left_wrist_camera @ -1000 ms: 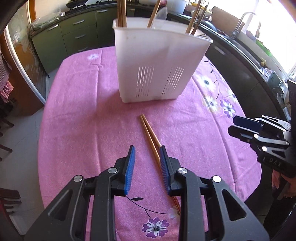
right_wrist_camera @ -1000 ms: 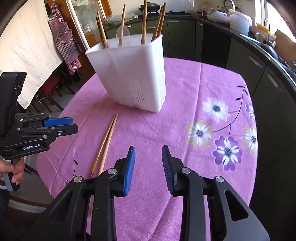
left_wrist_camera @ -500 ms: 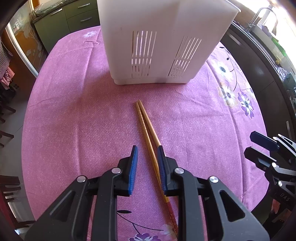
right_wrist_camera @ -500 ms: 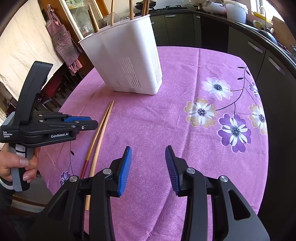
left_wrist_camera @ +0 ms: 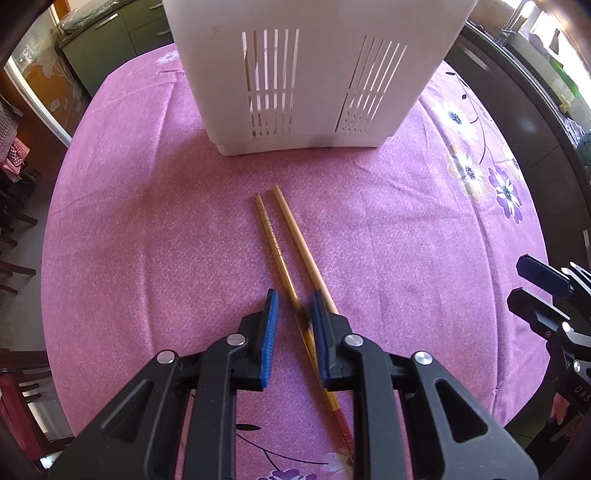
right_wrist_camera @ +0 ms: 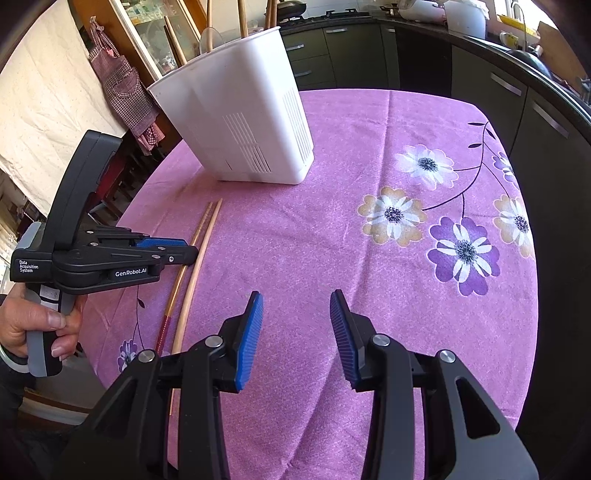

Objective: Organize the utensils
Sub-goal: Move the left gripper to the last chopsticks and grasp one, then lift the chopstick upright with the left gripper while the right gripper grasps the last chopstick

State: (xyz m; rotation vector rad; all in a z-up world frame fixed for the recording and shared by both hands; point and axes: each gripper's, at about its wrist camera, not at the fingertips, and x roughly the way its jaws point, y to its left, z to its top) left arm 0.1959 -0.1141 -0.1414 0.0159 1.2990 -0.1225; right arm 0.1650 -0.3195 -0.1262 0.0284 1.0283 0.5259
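Two wooden chopsticks lie side by side on the purple tablecloth: a ridged one with a red end (left_wrist_camera: 273, 243) and a plain pale one (left_wrist_camera: 299, 240). They also show in the right wrist view (right_wrist_camera: 192, 273). My left gripper (left_wrist_camera: 293, 306) is open and low over them; the ridged chopstick runs between its jaws and the plain one passes under the right finger. A white slotted utensil holder (left_wrist_camera: 306, 70) stands beyond, with several wooden utensils in it (right_wrist_camera: 242, 16). My right gripper (right_wrist_camera: 295, 314) is open and empty above the cloth.
The round table (right_wrist_camera: 369, 177) has a flowered purple cloth. Dark kitchen cabinets (right_wrist_camera: 369, 55) and a counter run behind and to the right. Chairs (left_wrist_camera: 14, 266) stand at the left edge. The right gripper shows at the table's right edge (left_wrist_camera: 546, 295).
My left gripper has moved forward and down over the chopsticks, and its jaws have narrowed around the ridged one. The right gripper has opened a little wider.
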